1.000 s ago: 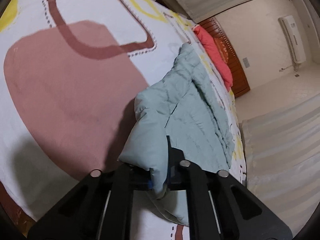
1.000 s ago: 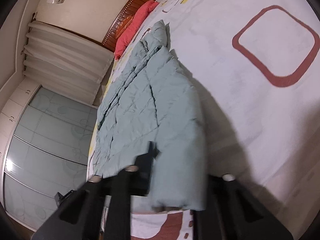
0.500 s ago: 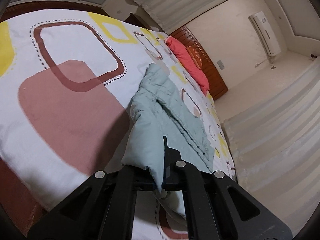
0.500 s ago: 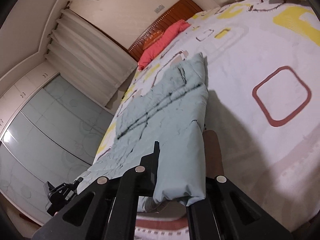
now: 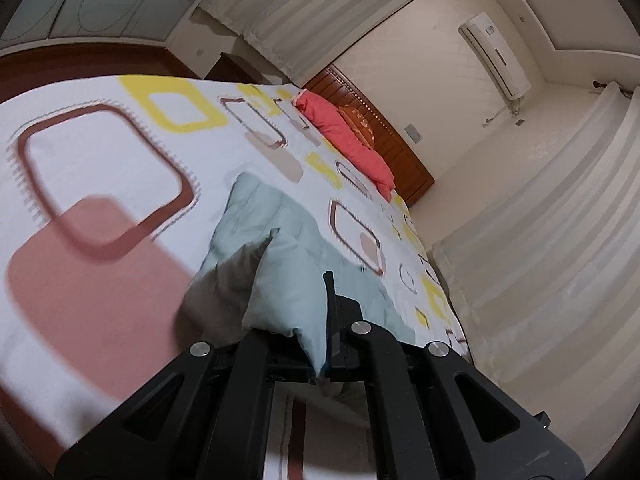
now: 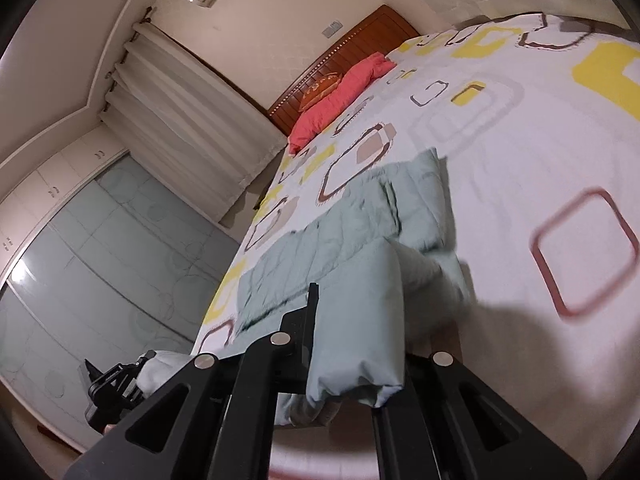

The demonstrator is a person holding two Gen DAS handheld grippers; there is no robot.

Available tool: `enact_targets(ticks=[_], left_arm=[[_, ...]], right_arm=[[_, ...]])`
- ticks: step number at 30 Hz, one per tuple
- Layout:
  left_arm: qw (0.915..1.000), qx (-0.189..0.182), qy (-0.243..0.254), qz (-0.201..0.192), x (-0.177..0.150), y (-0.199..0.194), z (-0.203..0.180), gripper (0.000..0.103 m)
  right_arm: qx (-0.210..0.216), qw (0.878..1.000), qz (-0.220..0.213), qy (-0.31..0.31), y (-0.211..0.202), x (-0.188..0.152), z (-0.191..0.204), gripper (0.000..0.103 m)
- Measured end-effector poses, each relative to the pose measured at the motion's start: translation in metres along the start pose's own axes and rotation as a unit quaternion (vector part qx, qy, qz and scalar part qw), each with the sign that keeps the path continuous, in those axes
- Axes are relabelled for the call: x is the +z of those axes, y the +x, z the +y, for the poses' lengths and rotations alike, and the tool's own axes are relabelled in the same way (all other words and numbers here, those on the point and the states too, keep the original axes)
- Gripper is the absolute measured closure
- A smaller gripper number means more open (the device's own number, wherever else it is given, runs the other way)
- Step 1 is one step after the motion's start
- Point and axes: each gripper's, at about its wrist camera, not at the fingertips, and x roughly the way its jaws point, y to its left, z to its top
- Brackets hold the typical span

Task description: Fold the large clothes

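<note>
A pale green padded jacket (image 5: 288, 280) lies lengthwise on the patterned bedspread (image 5: 100, 160), its far end toward the pillow. My left gripper (image 5: 316, 344) is shut on one near corner, which hangs up off the bed; only the right finger (image 5: 330, 300) shows beside the fabric. In the right wrist view the jacket (image 6: 352, 240) stretches away over the bedspread (image 6: 540, 140). My right gripper (image 6: 352, 360) is shut on the other near corner, with a fold draped over one jaw. The left gripper (image 6: 112, 384) shows low at the left.
A red pillow (image 5: 344, 140) (image 6: 340, 96) lies against the wooden headboard (image 5: 404, 156) at the far end. Striped curtains (image 5: 540, 260) hang along one side and a glass-fronted wardrobe (image 6: 100, 260) stands along the other. An air conditioner (image 5: 496, 56) is on the wall.
Both grippers have risen with the jacket's near edge, pulling it up off the bedspread. Both views now tilt up and show more of the room.
</note>
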Motion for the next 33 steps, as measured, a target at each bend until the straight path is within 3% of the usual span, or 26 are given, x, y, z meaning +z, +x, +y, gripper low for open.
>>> enact_targets(ticks=[10, 19, 30, 32, 33], left_arm=[[0.9979, 0.061, 0.02, 0.01, 0.07, 0.152, -0.009, 0.101], [0.9889, 0.128, 0.06, 0.044, 0.086, 0.261, 0.004, 0.101], [0.9801, 0.162, 0.078, 0.084, 0.08, 0.319, 0.017, 0.1], [0.9812, 0.156, 0.075, 0.086, 0.081, 0.317, 0.016, 0.093], [0.9825, 0.149, 0.073, 0.084, 0.083, 0.314, 0.016, 0.089]], right_arm=[[-0.03, 0.999, 0.017, 0.014, 0.138, 0.092, -0.011, 0.1], [-0.072, 0.994, 0.054, 0.057, 0.236, 0.122, -0.053, 0.1], [-0.09, 0.991, 0.075, 0.069, 0.27, 0.123, -0.072, 0.098], [-0.09, 0.991, 0.076, 0.07, 0.266, 0.123, -0.072, 0.093], [-0.087, 0.991, 0.076, 0.071, 0.266, 0.123, -0.07, 0.082]])
